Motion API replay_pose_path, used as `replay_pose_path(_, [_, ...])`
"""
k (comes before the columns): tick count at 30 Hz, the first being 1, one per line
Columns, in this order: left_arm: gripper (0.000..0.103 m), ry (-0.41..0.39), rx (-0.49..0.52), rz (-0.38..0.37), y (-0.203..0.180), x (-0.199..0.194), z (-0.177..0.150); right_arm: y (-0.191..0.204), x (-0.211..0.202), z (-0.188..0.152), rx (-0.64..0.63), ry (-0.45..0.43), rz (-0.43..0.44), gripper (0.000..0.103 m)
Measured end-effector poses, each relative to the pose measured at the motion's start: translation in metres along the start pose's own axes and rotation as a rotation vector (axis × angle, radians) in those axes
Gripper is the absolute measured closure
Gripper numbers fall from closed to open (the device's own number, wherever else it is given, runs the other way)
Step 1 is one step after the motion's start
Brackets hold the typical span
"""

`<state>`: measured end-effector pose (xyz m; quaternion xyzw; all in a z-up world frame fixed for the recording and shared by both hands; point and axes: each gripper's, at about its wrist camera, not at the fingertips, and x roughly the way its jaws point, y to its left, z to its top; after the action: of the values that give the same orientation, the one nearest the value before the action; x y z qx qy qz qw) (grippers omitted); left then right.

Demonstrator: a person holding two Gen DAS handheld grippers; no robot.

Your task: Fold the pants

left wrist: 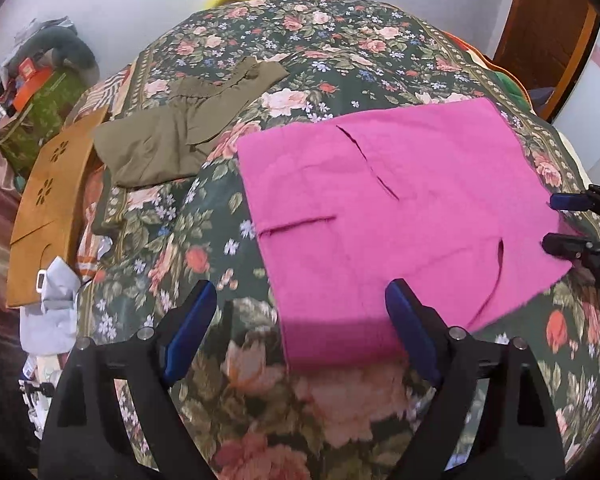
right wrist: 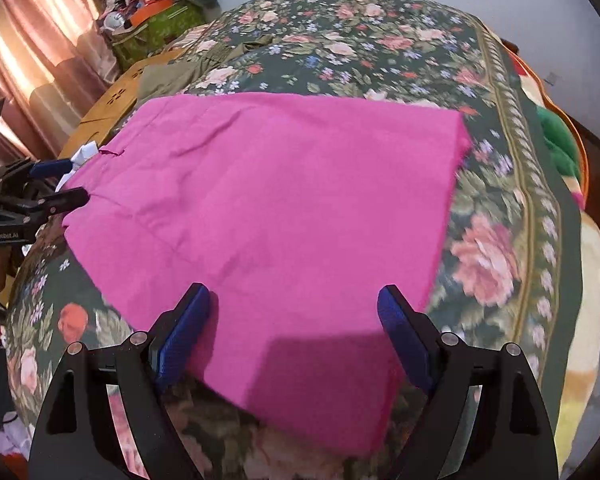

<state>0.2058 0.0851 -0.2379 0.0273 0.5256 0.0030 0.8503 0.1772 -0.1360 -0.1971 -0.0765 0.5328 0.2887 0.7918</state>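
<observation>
Bright pink pants (left wrist: 400, 208) lie folded flat on a dark floral bedspread (left wrist: 204, 236). My left gripper (left wrist: 300, 292) hovers open over their near left corner, its blue pads apart and gripping nothing. In the right wrist view the pink pants (right wrist: 280, 200) fill the middle, and my right gripper (right wrist: 293, 292) hangs open above their near edge with no cloth pinched. Each gripper also shows at the edge of the other's view: the right gripper (left wrist: 556, 220) beside the pants' right edge, the left gripper (right wrist: 64, 182) at their left edge.
Olive-green folded pants (left wrist: 168, 136) lie at the bed's far left. A brown cut-out board (left wrist: 48, 208) leans beside the bed, with a cluttered green box (left wrist: 40, 112) behind it. A wooden door (left wrist: 548, 24) stands at the far right; curtains (right wrist: 32, 60) hang on the left.
</observation>
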Motion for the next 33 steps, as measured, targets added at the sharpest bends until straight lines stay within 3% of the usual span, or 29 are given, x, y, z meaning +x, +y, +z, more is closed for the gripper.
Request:
replay_pose_path(8, [0.016,-0.009,-0.074,-0.005,0.007,-0.016,-0.011,0.002,-0.012,-0.010,0.016,-0.015,-0.037,0.019])
replay_pose_path(12, [0.016,-0.057,-0.118,0.014,0.008,-0.035,-0.011,0.013,-0.027,-0.006,-0.015,-0.073,-0.055,0.019])
replay_pose_path(20, [0.016,-0.141,-0.278,-0.083,0.012,-0.057,-0.014,0.047,-0.044,0.005,-0.076,-0.214,-0.057,0.019])
replay_pose_path(26, [0.019,-0.078,-0.263,-0.124,-0.003,-0.045,-0.025,0.054,-0.020,0.005,-0.099,-0.166,-0.079,0.019])
replay_pose_path(33, [0.020,-0.020,-0.287,-0.258,-0.009,-0.035,-0.035,0.053,-0.011,-0.004,-0.135,-0.152,-0.119,0.019])
